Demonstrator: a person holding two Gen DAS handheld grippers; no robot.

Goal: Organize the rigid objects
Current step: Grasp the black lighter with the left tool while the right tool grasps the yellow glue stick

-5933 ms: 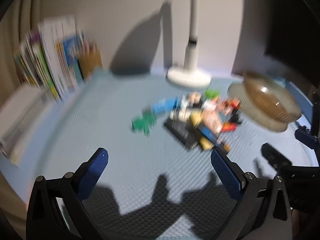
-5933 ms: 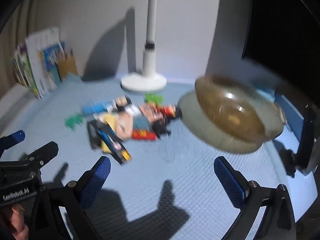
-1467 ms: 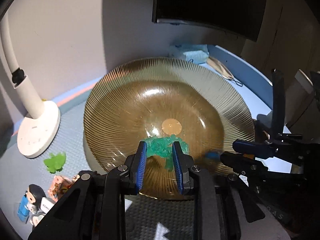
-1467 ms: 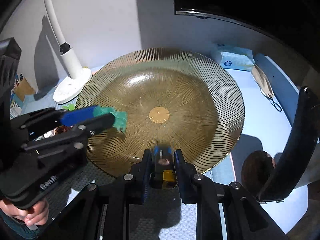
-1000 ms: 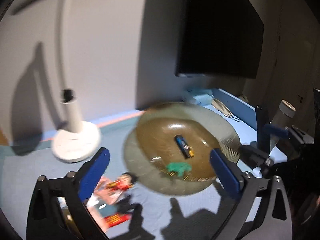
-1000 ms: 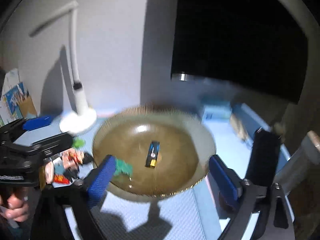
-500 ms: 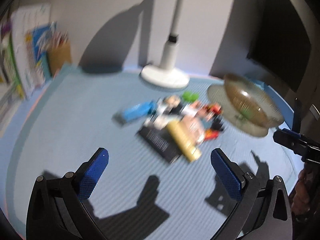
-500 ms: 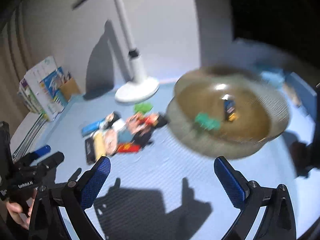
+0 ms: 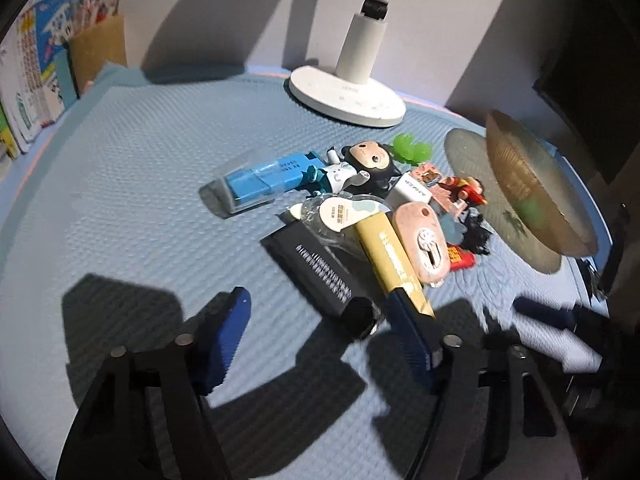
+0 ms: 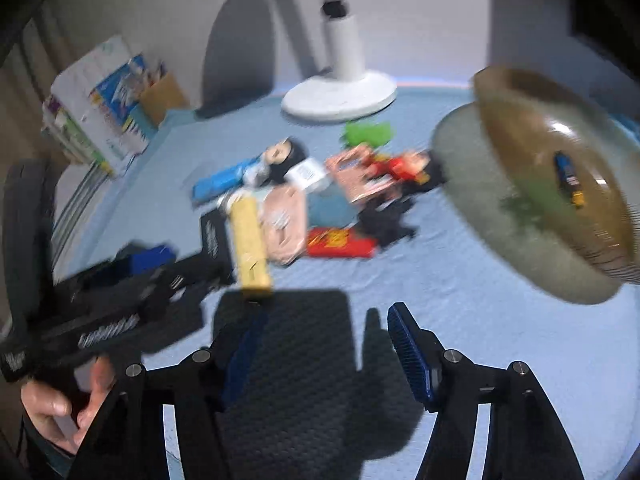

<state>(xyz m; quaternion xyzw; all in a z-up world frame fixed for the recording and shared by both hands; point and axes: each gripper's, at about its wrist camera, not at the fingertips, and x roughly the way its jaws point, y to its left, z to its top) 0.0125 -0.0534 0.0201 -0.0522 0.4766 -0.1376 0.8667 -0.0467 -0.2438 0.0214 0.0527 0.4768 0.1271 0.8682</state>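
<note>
A pile of small objects lies on the blue mat: a black box [image 9: 316, 264], a yellow stick [image 9: 392, 256], a pink oval piece [image 9: 424, 240], a blue cased item [image 9: 260, 180], a black-haired figure [image 9: 368, 160] and a red pack [image 10: 340, 242]. My left gripper [image 9: 320, 332] hovers at the near end of the black box and the yellow stick. Its jaws are closing, and neither pad presses on anything. My right gripper [image 10: 326, 350] is closing over bare mat with nothing between its fingers. The amber ribbed bowl [image 10: 520, 92] holds a battery [image 10: 568, 180] and a green piece [image 10: 532, 200].
A white lamp base [image 9: 348, 96] stands behind the pile, with a light green toy [image 9: 412, 148] in front of it. Books [image 9: 36, 60] and a brown pencil holder [image 9: 98, 52] line the left edge. A dark monitor [image 9: 600, 60] is at the right. A hand [image 10: 60, 408] holds the left gripper.
Both grippers have come down and closer to the pile, which now looks larger. Their jaws have narrowed from wide open to about half.
</note>
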